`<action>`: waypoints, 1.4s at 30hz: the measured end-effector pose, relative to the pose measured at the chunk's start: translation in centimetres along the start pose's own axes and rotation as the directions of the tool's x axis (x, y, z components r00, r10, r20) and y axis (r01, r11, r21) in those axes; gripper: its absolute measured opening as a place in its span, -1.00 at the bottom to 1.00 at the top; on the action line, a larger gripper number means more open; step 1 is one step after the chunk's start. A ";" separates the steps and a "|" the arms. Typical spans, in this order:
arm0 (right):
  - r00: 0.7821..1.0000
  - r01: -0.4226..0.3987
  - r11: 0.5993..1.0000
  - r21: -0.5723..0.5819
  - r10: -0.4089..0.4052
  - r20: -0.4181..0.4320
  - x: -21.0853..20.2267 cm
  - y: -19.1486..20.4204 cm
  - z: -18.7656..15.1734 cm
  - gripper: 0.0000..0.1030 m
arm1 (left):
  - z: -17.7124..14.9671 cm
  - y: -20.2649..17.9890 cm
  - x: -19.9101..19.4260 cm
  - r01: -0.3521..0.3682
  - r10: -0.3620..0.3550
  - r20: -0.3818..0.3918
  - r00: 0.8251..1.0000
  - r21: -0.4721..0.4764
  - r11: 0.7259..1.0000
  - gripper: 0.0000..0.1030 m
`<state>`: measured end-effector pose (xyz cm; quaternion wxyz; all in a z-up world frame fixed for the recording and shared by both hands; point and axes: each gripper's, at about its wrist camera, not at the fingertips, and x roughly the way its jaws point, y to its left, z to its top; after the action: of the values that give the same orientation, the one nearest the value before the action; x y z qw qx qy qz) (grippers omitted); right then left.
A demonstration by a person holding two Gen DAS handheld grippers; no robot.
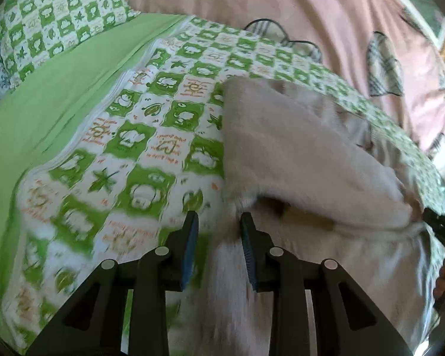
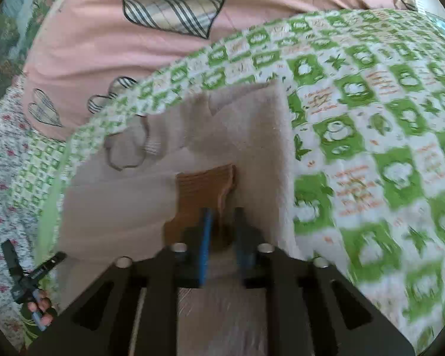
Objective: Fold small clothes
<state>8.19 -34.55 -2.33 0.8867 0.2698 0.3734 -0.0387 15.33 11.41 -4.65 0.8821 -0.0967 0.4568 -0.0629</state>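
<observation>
Since the fuzzy cream garment (image 2: pixel 228 124) lying half-folded on the green checked quilt (image 2: pixel 370 124) looks light, limp and unslippery, I'd pinch its doubled hem, with my left gripper (image 1: pixel 219 225) part-spread straddling that edge and right gripper (image 2: pixel 222 222) part-spread, pads off its brown cuff (image 2: pixel 204 190).

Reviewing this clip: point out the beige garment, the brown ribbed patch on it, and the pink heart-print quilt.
beige garment (image 1: pixel 296 154): left wrist view, middle of the folded-over fuzzy flap.
brown ribbed patch (image 2: pixel 201 190): right wrist view, centre of the patch.
pink heart-print quilt (image 2: pixel 103 47): right wrist view, plain pink area below the big heart.
</observation>
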 end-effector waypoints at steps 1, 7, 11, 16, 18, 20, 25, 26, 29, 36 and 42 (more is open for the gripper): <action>1.000 -0.016 1.000 -0.011 0.017 0.009 -1.3 0.2 -0.6 -0.09 | -0.5 0.1 -0.9 0.013 -0.013 -0.002 1.000 0.015 1.000 -0.40; 0.998 -0.069 0.996 -0.062 0.068 -0.009 -6.8 0.9 -5.8 0.00 | -6.0 0.3 -6.2 0.065 -0.060 -0.052 0.997 0.088 0.994 -0.04; 0.998 -0.063 0.996 -0.069 0.062 -0.021 -9.3 0.5 -9.3 0.00 | -10.4 -0.6 -7.9 0.061 -0.047 -0.115 0.992 0.123 0.991 -0.02; 0.997 -0.069 0.996 -0.060 0.068 -0.022 -11.3 -0.2 -12.3 0.00 | -14.9 -1.6 -8.4 0.051 -0.022 -0.180 0.983 0.158 0.986 -0.02; 0.997 -0.072 0.995 -0.063 0.071 -0.023 -12.0 -0.4 -13.2 0.00 | -16.5 -1.4 -8.6 0.049 -0.015 -0.198 0.980 0.164 0.985 -0.02; 0.996 -0.081 0.994 -0.072 0.079 -0.029 -12.8 -0.6 -14.1 0.00 | -17.6 -1.3 -9.2 0.053 -0.017 -0.197 0.980 0.180 0.982 -0.02; 0.995 -0.096 0.990 -0.107 0.091 -0.046 -15.1 -1.5 -16.5 0.00 | -20.1 -0.3 -10.5 0.135 -0.086 -0.237 0.968 0.200 0.970 -0.02; 0.995 -0.095 0.990 -0.105 0.090 -0.052 -15.6 -1.9 -17.0 0.00 | -20.6 -0.2 -10.6 0.146 -0.094 -0.245 0.965 0.205 0.968 -0.02; 0.994 -0.095 0.991 -0.097 0.089 -0.065 -16.7 -2.6 -18.3 0.00 | -21.7 0.1 -10.7 0.198 -0.137 -0.281 0.950 0.202 0.959 0.00; 0.976 -0.155 0.979 -0.129 0.132 -0.171 -17.2 -2.8 -22.0 0.01 | -23.0 -0.2 -10.3 0.294 -0.220 -0.338 0.915 0.187 0.937 0.06; 0.953 -0.205 0.969 -0.138 0.166 -0.252 -15.3 -2.9 -24.6 0.01 | -23.5 -1.4 -9.2 0.325 -0.231 -0.378 0.897 0.207 0.923 0.05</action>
<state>-19.32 -26.55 -7.32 0.8540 0.2334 0.4521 0.1084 -9.16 9.24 -10.30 0.7744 -0.0304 0.5734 -0.2657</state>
